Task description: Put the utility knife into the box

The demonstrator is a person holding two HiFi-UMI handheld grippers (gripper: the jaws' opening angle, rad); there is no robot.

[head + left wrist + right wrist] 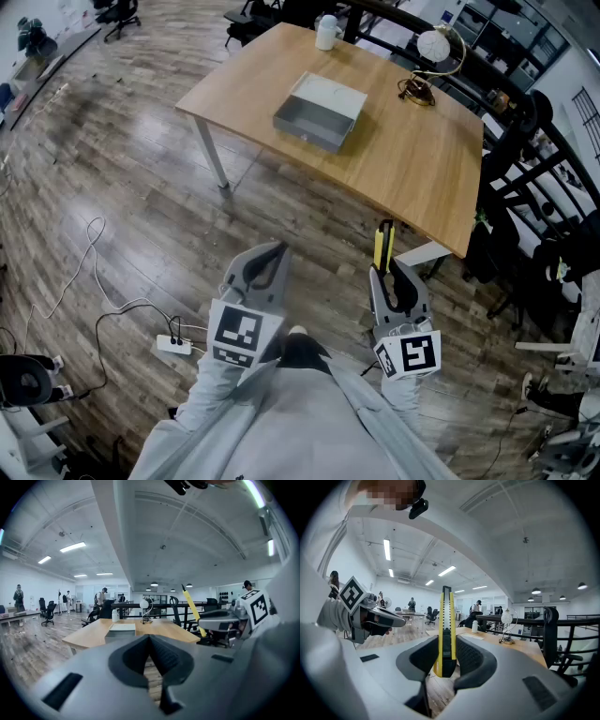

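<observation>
A yellow and black utility knife point(382, 246) stands upright between the jaws of my right gripper point(390, 274), which is shut on it. In the right gripper view the knife point(446, 625) fills the gap between the dark pads point(474, 656). My left gripper point(266, 255) is shut with nothing in it, its pads point(161, 657) meeting in a V. Both grippers hover over the wooden floor, short of the table. The grey open box point(320, 112) sits on the wooden table point(422, 164) ahead, and it shows as the box point(121, 631) in the left gripper view too.
A white bottle point(326, 32) and a globe lamp point(434, 45) stand at the table's far side. A power strip point(173, 345) with cables lies on the floor at the left. Black chairs point(511, 253) and railings crowd the right. People stand far off in the room.
</observation>
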